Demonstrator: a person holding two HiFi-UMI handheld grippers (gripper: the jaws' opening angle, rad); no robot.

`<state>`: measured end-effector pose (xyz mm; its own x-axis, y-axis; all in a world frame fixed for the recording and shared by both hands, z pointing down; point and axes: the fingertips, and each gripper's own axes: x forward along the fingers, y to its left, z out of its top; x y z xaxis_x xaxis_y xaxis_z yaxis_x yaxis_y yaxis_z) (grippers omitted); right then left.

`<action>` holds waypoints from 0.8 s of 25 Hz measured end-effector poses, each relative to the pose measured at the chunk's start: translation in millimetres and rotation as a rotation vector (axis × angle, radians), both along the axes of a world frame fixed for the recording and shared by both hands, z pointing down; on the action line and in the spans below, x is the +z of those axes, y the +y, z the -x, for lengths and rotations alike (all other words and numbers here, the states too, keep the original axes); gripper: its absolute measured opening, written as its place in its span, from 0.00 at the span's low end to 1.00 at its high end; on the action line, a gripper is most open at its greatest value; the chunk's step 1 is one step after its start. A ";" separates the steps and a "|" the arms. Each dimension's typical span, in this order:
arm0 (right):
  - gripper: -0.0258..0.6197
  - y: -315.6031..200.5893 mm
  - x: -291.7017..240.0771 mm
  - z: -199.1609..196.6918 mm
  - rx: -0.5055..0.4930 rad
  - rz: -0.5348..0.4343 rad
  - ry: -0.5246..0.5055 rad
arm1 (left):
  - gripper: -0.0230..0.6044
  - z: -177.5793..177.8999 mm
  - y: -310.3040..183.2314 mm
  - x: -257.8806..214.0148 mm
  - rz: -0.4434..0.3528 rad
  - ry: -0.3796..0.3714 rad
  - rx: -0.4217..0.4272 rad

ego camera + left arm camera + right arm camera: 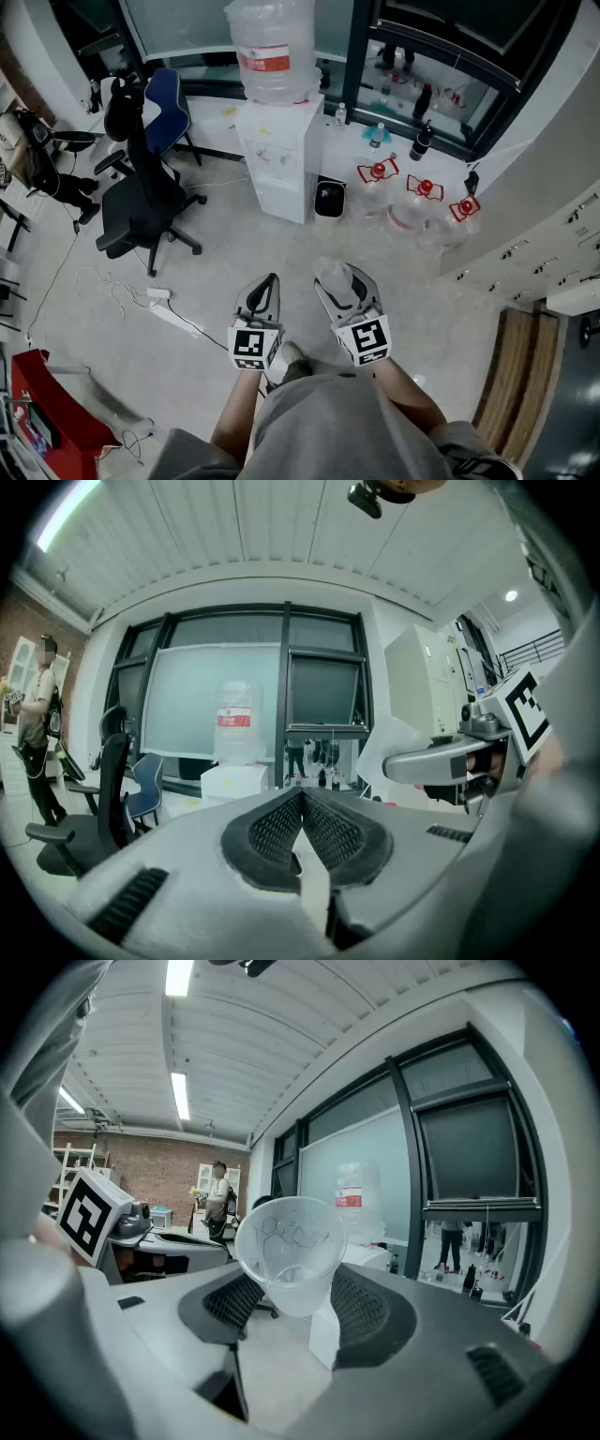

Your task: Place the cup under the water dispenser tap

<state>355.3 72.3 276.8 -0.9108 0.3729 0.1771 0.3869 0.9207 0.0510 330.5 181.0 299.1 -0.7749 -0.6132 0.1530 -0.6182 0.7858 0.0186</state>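
A clear plastic cup [291, 1252] sits between the jaws of my right gripper [292, 1290], mouth tilted toward the camera, and the pads press on its sides. In the head view the same cup [334, 274] shows at the tip of the right gripper [339, 289]. My left gripper [266, 291] is beside it, shut with nothing in it; its pads [302, 829] meet. The white water dispenser [279, 155] with a large bottle [272, 47] on top stands well ahead across the floor, also seen as the dispenser [234, 782] in the left gripper view and the bottle [359, 1206] in the right.
A black office chair [141, 187] and a blue chair [169, 108] stand left of the dispenser. A small black bin [329, 198] and several water bottles with red caps [412, 202] lie to its right. A power strip with cable [155, 295] lies on the floor at left. A person [39, 728] stands far left.
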 end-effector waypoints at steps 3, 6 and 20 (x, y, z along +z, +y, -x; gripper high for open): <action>0.41 -11.8 -7.3 -53.1 -0.008 0.002 -0.018 | 0.05 -50.0 -18.0 -16.0 0.009 -0.049 0.008; 0.41 -23.8 -16.3 -99.4 -0.021 -0.001 -0.056 | 0.05 -100.1 -33.4 -24.9 0.016 -0.068 0.011; 0.42 -34.0 -52.0 -239.7 -0.026 0.073 -0.139 | 0.05 -235.7 -41.4 -48.1 0.041 -0.100 -0.022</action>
<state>595.1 38.3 224.8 -0.9146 0.4038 0.0221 0.4044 0.9137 0.0391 566.2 139.6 251.0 -0.8006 -0.5909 0.0992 -0.5982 0.7979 -0.0749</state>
